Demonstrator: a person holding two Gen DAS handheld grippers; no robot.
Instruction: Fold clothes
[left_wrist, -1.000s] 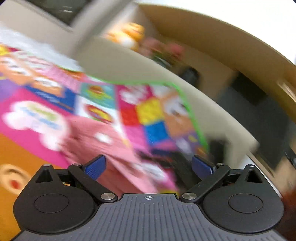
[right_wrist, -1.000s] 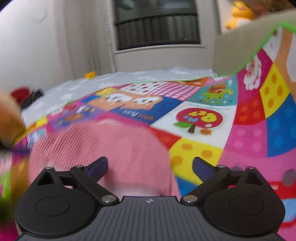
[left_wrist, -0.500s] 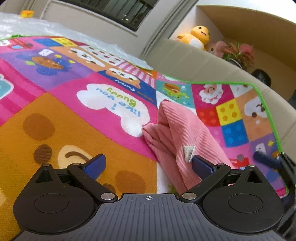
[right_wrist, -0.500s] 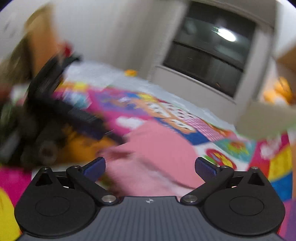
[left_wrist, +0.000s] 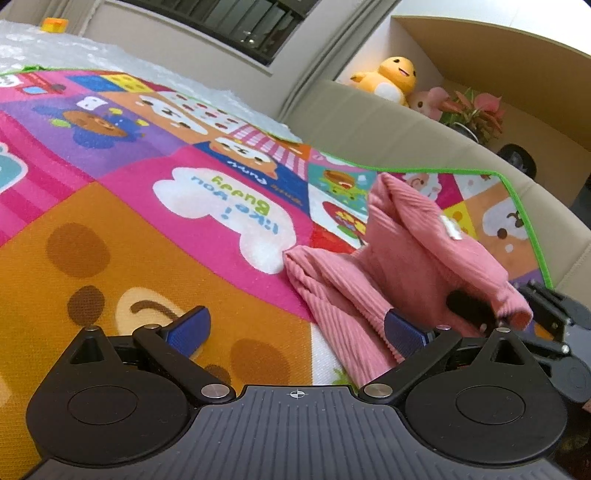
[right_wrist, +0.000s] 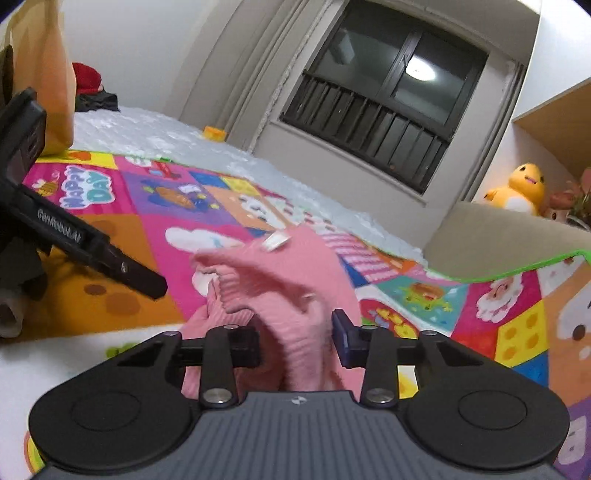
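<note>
You are at the pick-up stage of the fold: the pink ribbed garment (left_wrist: 402, 254) lies bunched and crumpled on the colourful play mat (left_wrist: 110, 229), near the mat's green-trimmed corner beside the beige sofa (left_wrist: 388, 125), and nothing about it is flat or squared yet. Your right tool (right_wrist: 295, 338) has a gathered hem of the garment between its fingers, with the two pads drawn in part way and the knit bulging up between them; it looks like a pinch on the cloth, though the fabric hides the actual contact. Your left tool (left_wrist: 295, 328) is spread wide and holds nothing; its right pad (left_wrist: 400, 330) sits just against the near fold of the garment while its left pad hangs over bare mat. A small white label (left_wrist: 452, 229) shows on the upper fold, which suggests you are looking at the neck or an inside seam. The next move, as I judge it, calls for the left tool to shift right and close on a second edge of the garment, well apart from the right tool's hold, so you can lift and shake the piece open, then lay it flat on the mat before any fold. Take one layer only; the ribbed knit is thick and bunches easily.
</note>
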